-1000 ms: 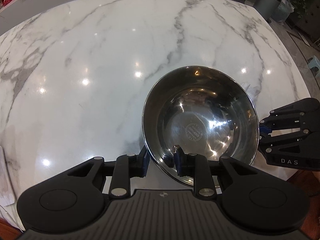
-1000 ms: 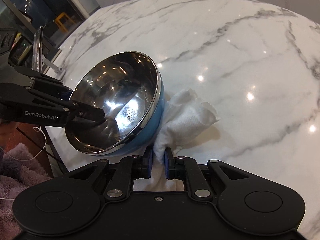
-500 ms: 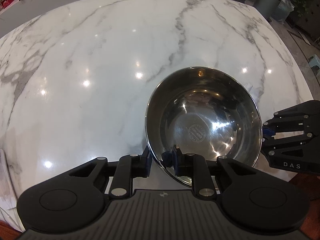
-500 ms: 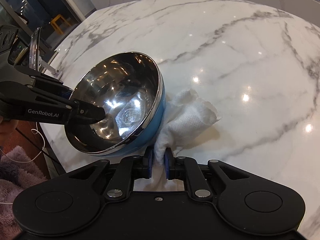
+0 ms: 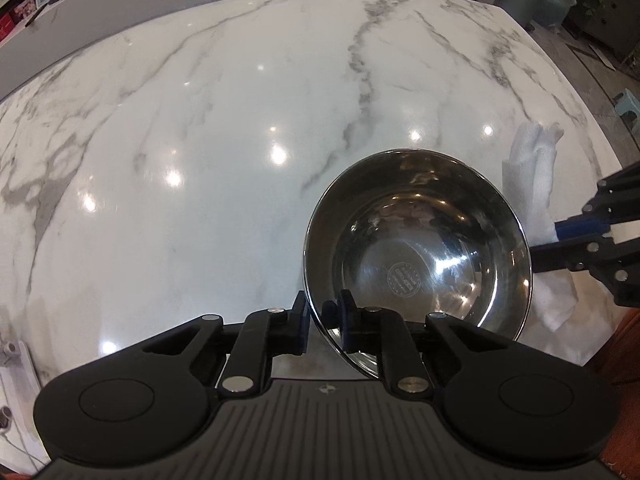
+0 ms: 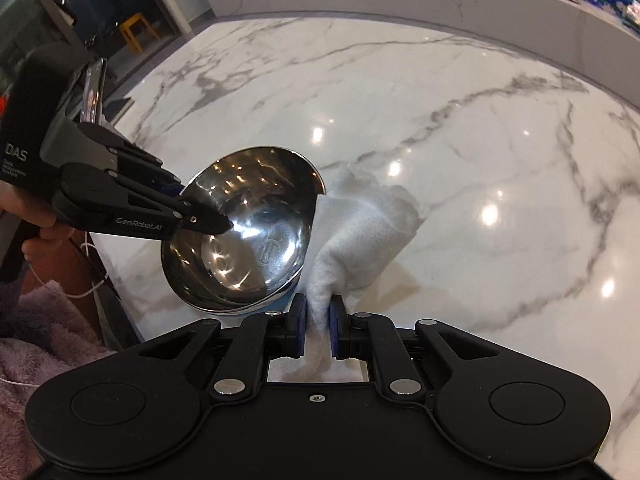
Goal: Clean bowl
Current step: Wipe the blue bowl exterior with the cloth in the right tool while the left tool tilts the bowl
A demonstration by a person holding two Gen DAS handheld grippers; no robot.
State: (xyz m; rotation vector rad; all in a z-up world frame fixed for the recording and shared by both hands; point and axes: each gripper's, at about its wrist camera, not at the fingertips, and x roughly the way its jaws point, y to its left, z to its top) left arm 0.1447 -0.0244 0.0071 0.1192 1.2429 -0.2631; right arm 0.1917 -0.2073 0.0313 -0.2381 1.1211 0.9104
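The left gripper (image 5: pixel 322 318), jaws closing over the near rim, is used to tilt the steel bowl (image 5: pixel 418 236) above the marble worktop (image 5: pixel 200 160), presumably exposing its inside to the white cloth (image 6: pixel 352 232) clamped in the right gripper (image 6: pixel 318 322) just beside it.

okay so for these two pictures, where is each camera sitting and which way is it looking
Left wrist: on the left gripper, looking steeply down at the bowl, its jaws closing on the near rim.
Right wrist: on the right gripper, also looking down, clamping the white cloth beside the bowl; the person's hand shows at left.
Shared: bowl, cloth, marble table, and each other's gripper.
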